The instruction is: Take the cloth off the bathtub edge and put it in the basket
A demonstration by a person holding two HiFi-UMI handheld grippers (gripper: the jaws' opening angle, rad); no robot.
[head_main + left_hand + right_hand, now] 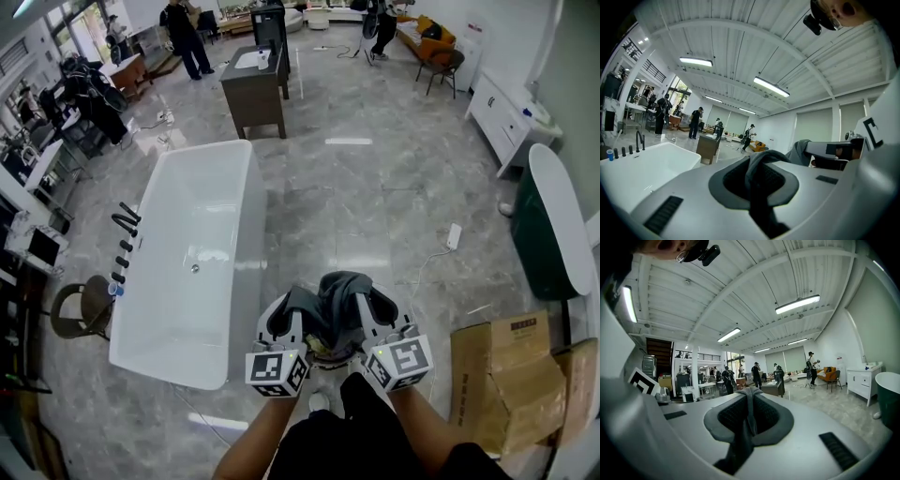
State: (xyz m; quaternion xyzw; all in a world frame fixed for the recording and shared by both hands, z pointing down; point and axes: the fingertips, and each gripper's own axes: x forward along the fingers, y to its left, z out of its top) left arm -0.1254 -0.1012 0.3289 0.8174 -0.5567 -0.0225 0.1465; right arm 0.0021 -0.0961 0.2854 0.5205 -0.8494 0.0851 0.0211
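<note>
Both tongs are pinched shut on one grey cloth (339,292). The left tongs (757,180) grip a fold that runs up between their dark pads, and the right tongs (749,420) clamp another fold the same way. In the head view they sit side by side and close together, low in front of the person, with the cloth bunched across their tips, off the bathtub (187,262) and in the air over the floor (375,187).

The floor is glossy grey marble tile that reflects the ceiling lights. The white bathtub stands just left of the tongs, and its rim carries one black spout (127,220), three black knobs and one blue cup. A round brown chair (80,309) sits beside it. At the right are one cardboard box (511,375), a second tub in dark green (536,234), one white power strip (454,235) on the tiles and one white cabinet (502,112). One dark vanity (255,89) stands farther off. At least three people (185,37) stand at the far end of the hall, under a white ribbed ceiling with strip lights.
</note>
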